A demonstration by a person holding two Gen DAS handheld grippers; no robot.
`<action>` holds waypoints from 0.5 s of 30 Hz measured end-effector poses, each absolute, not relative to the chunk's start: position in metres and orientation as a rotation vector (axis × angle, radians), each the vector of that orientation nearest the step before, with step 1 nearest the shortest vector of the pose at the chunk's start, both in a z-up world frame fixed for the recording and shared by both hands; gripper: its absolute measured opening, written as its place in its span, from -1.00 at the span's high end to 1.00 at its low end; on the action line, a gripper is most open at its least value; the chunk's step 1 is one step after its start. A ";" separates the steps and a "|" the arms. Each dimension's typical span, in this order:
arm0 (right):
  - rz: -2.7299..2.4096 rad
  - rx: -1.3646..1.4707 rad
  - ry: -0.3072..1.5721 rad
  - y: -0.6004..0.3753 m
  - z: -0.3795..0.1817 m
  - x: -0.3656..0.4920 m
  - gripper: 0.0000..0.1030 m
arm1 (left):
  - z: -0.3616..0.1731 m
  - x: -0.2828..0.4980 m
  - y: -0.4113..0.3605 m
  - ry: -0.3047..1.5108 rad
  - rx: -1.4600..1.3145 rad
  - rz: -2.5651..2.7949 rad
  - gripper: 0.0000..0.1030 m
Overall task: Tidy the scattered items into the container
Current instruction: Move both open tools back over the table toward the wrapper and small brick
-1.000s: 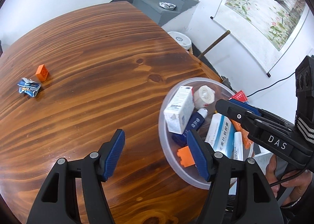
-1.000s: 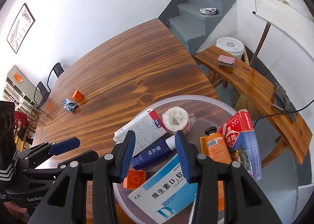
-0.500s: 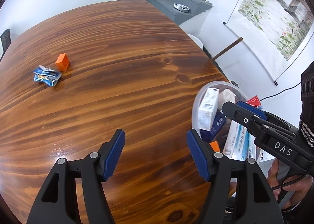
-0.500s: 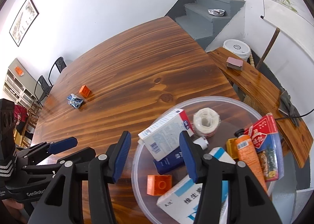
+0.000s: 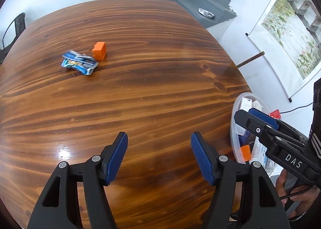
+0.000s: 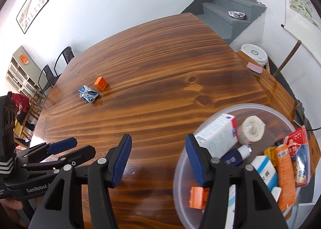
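On the wooden table (image 5: 152, 92) lie an orange block (image 5: 99, 50) (image 6: 101, 83) and, just left of it, a crumpled blue wrapper (image 5: 79, 64) (image 6: 87, 96). The clear round container (image 6: 248, 108) (image 5: 233, 132) at the table's right edge holds a white box (image 6: 217, 138), a bandage roll (image 6: 251, 131), an orange tube (image 6: 284, 174), a second orange block (image 6: 197, 197) and other packs. My left gripper (image 5: 159, 154) is open over bare wood, well short of the block and wrapper. The jaws of my right gripper (image 6: 158, 157) are opening with nothing between them, its right finger over the container's rim.
Grey steps (image 6: 230, 16) with a foil dish (image 6: 236, 14) rise behind the table. A wooden bench (image 6: 268, 82), a white bucket (image 6: 253, 53) and a leaning stick (image 6: 287, 58) stand on the right. Black chairs (image 6: 60, 58) and a shelf (image 6: 20, 72) are at the far left.
Both grippers have slid left, away from the container and towards the block and wrapper. The right gripper's jaws have spread wider; the left gripper's gap is unchanged.
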State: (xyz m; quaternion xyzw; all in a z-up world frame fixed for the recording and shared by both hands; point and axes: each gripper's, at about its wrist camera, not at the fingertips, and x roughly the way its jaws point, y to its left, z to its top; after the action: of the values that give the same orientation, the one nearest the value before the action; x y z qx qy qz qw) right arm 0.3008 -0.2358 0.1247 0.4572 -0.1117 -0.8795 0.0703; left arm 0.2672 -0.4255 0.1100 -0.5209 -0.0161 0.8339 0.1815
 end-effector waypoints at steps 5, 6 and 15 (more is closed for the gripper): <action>-2.619 1.396 -0.316 -0.258 0.119 0.292 -0.19 | 0.106 0.259 -0.453 -0.098 -1.505 2.385 -0.34; -2.617 1.394 -0.310 -0.262 0.119 0.290 -0.19 | 0.105 0.257 -0.460 -0.112 -1.508 2.394 -0.34; -2.581 1.429 -0.254 -0.297 0.110 0.277 -0.19 | 0.091 0.236 -0.505 -0.218 -1.578 2.415 -0.34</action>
State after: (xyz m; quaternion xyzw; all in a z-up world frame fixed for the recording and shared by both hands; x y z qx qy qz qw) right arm 0.2769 -0.2969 0.1102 0.4808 -0.0854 -0.8680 0.0902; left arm 0.2363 -0.5047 0.0905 -0.5414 -0.0749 0.8282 0.1240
